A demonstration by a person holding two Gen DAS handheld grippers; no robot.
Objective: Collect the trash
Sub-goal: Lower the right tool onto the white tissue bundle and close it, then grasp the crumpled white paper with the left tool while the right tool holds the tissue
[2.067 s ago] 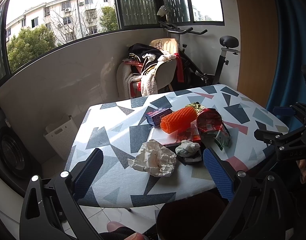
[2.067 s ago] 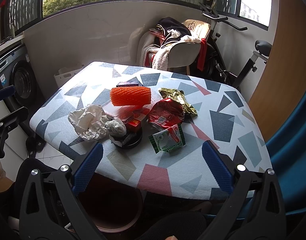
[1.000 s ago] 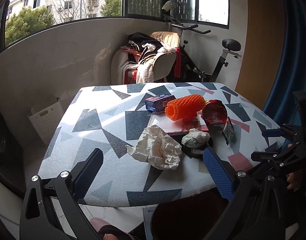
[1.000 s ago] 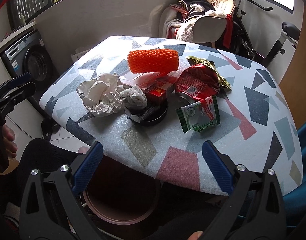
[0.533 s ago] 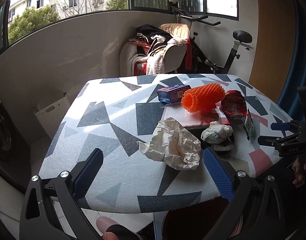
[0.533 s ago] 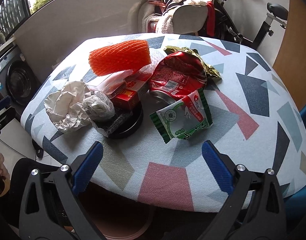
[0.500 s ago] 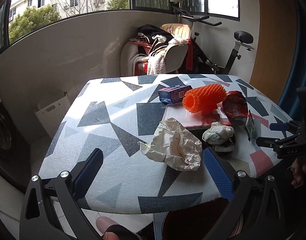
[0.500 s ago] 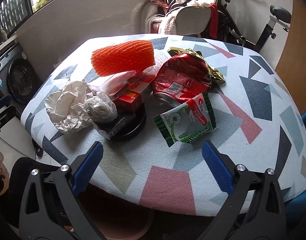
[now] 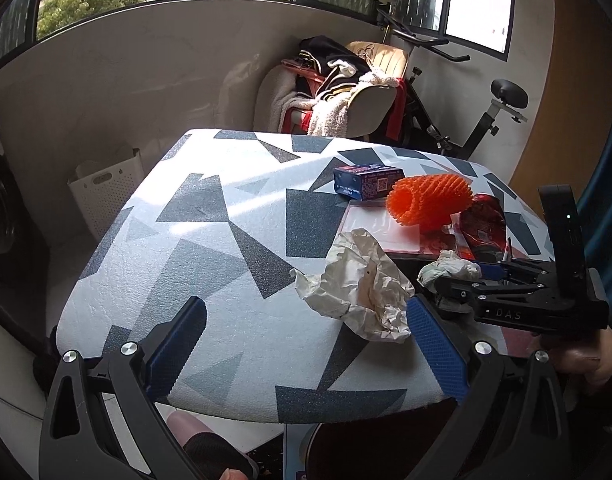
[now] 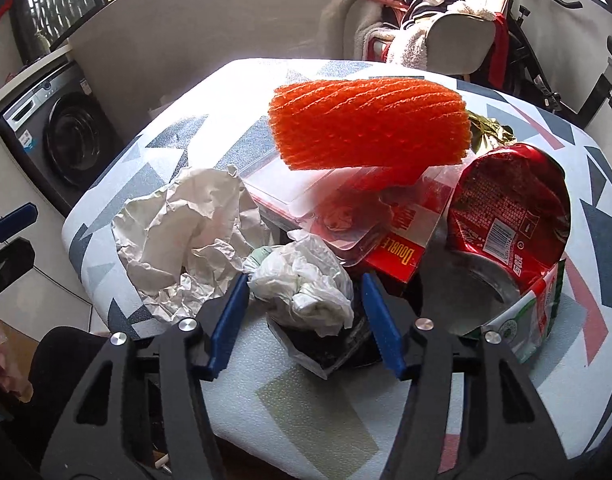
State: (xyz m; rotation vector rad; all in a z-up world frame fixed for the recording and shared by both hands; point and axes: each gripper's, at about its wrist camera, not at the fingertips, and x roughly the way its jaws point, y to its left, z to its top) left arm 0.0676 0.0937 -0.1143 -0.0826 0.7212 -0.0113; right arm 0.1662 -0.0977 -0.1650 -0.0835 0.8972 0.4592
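A pile of trash lies on the patterned table [image 9: 209,240]. It holds crumpled white paper [image 9: 362,284] [image 10: 181,240], a small white plastic wad [image 10: 306,280] [image 9: 446,268], an orange foam net [image 10: 366,124] [image 9: 426,204], a red crushed wrapper [image 10: 510,208], a clear tray [image 10: 306,192] and a blue box [image 9: 366,182]. My right gripper [image 10: 306,316] is open, its blue pads on either side of the plastic wad, not touching it. My left gripper [image 9: 301,348] is open and empty at the table's near edge, left of the paper.
A brown bin [image 9: 386,448] stands under the table's near edge. A chair piled with clothes [image 9: 346,92] and an exercise bike [image 9: 486,120] stand behind the table. A white basket [image 9: 101,184] is on the floor at left; a washing machine [image 10: 53,136] is beyond.
My right gripper has moved forward and down onto the pile and has narrowed around the plastic wad. My left gripper has shifted left, so the trash sits further right in its view.
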